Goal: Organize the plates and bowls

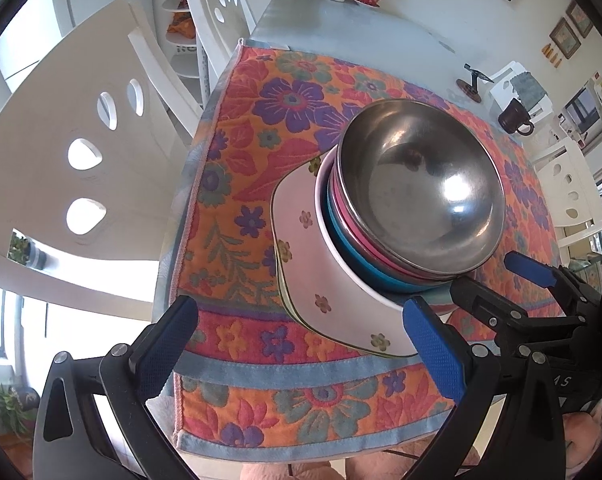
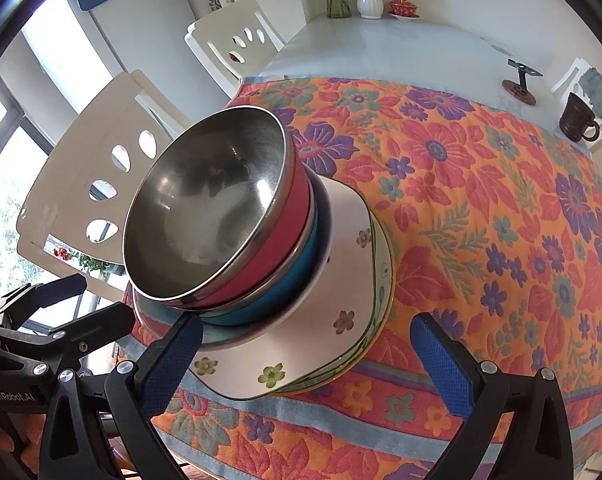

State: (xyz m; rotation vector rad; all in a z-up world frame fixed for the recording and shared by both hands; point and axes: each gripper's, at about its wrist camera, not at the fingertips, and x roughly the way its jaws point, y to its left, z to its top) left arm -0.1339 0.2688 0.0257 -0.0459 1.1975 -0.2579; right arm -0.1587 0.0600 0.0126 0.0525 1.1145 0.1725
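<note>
here, a stack of bowls (image 1: 413, 208) sits on white flowered plates (image 1: 333, 280) on the floral cloth (image 1: 261, 120) near the table's front edge. the top bowl is steel inside with a pink wall; a blue one nests under it. the left gripper (image 1: 305, 340) hangs with its fingers spread wide, empty, just in front of the plates. the right gripper (image 2: 313, 354) also stands wide apart and empty, over the plates' near edge. a dark mug (image 2: 579, 122) stands far back.
</note>
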